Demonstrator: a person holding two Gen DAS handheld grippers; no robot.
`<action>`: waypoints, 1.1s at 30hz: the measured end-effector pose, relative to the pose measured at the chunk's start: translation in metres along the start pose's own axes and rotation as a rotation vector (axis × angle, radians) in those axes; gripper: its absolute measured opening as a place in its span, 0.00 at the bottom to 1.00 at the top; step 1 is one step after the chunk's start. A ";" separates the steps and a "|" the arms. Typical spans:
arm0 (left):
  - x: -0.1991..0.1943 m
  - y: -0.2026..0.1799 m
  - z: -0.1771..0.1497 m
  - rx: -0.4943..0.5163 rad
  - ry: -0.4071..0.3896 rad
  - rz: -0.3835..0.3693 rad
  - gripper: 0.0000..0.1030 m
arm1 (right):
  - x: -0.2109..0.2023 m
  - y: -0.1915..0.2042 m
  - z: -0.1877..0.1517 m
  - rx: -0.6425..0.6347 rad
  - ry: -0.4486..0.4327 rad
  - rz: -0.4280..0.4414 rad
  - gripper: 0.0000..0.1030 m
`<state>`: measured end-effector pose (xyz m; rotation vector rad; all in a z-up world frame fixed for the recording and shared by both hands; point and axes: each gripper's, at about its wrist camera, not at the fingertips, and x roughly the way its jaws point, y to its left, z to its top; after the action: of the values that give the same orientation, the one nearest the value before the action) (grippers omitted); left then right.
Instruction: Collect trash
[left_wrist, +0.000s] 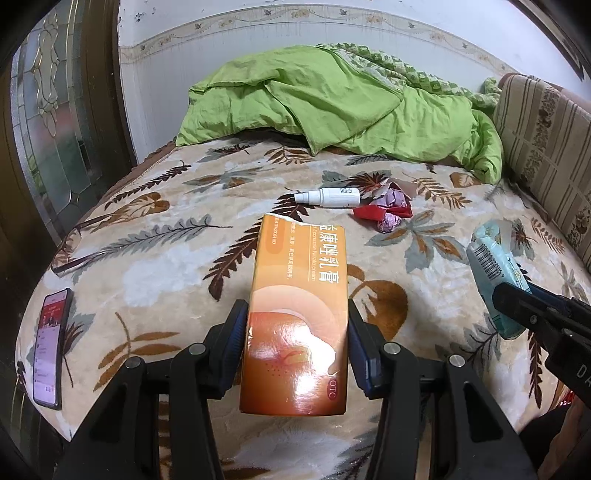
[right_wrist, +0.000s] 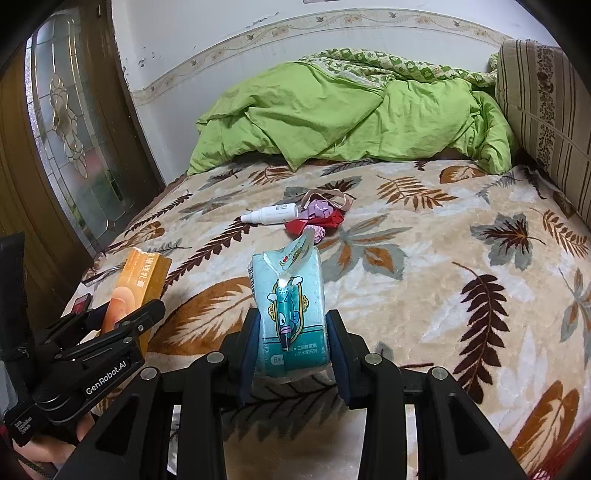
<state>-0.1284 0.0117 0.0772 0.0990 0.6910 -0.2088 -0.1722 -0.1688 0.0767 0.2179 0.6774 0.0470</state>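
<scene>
My left gripper (left_wrist: 295, 325) is shut on an orange cream box (left_wrist: 299, 306) and holds it above the bed; the box also shows in the right wrist view (right_wrist: 136, 291). My right gripper (right_wrist: 291, 332) is shut on a teal tissue pack (right_wrist: 291, 306), seen at the right in the left wrist view (left_wrist: 495, 273). A white spray bottle (left_wrist: 332, 196) lies on the leaf-patterned blanket (left_wrist: 166, 240) further back. Crumpled red and purple wrappers (left_wrist: 388, 210) lie just right of it, also in the right wrist view (right_wrist: 317, 218).
A phone (left_wrist: 50, 347) lies near the bed's left edge. A green quilt (left_wrist: 332, 99) is piled at the far end. A striped cushion (left_wrist: 546, 147) lines the right side. A glass-panelled door (left_wrist: 55, 110) stands at the left.
</scene>
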 end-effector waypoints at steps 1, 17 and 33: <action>0.000 0.000 0.000 0.001 0.000 0.001 0.48 | 0.000 0.000 0.000 -0.001 -0.001 0.001 0.37; 0.008 -0.005 -0.003 0.017 0.002 0.005 0.48 | 0.004 -0.006 0.001 0.026 0.002 -0.006 0.37; 0.009 -0.006 -0.003 0.016 0.001 0.005 0.48 | 0.006 -0.005 0.001 0.033 0.007 0.001 0.37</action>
<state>-0.1253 0.0050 0.0691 0.1166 0.6904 -0.2096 -0.1671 -0.1736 0.0726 0.2497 0.6855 0.0381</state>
